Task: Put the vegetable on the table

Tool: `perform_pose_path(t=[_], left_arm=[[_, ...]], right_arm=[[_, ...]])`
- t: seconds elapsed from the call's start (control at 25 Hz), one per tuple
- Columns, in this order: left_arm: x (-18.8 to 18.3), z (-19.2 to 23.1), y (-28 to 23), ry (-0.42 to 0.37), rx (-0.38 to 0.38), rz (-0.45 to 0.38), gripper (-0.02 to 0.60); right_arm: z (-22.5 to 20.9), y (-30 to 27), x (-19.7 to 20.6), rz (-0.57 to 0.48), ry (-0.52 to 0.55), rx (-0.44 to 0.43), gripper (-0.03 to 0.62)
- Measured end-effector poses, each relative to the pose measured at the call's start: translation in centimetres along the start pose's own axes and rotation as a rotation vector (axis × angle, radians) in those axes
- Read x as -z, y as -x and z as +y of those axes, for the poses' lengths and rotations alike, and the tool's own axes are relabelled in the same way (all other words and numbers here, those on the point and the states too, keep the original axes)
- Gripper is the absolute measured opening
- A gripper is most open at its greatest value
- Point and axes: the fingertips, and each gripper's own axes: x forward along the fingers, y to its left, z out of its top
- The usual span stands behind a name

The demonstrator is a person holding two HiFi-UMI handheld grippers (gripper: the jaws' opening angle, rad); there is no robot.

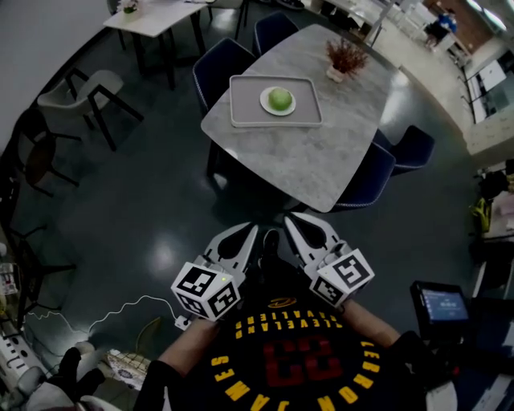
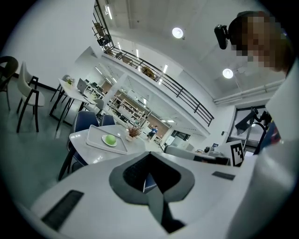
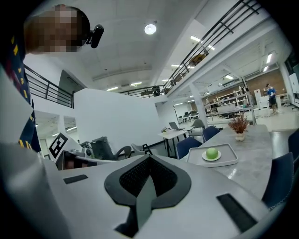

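Observation:
A round green vegetable [image 1: 279,99] lies on a small white plate [image 1: 291,109] in a grey tray [image 1: 241,112] on the far part of the marble table [image 1: 305,160]. The vegetable [image 2: 110,139] also shows far off in the left gripper view, and as a small green ball [image 3: 212,153] in the right gripper view. My left gripper [image 1: 245,234] and right gripper [image 1: 297,223] are held side by side close to my body, well short of the table. Both are shut and hold nothing; their jaws meet in both gripper views.
Dark blue chairs [image 1: 221,64] ring the table, one [image 1: 365,181] at its near right corner. A potted dry plant [image 1: 345,58] stands at the table's far end. A white chair [image 1: 84,88] and another table [image 1: 157,16] are at left. A cable [image 1: 120,309] lies on the dark floor.

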Motion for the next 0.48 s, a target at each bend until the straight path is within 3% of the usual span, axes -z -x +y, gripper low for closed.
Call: perform_pose_path(t=[0.24, 0.48], left_arm=[[-1.6, 2.1, -0.6, 0.004, -0.045, -0.016, 0.0], [-4.8, 4.6, -2.9, -0.05, -0.093, -0.034, 0.0]], right_arm=[[-0.9, -2.6, -0.6, 0.005, -0.013, -0.034, 0.005], [-3.4, -6.4, -2.5, -0.042, -0.021, -0.081, 0.005]])
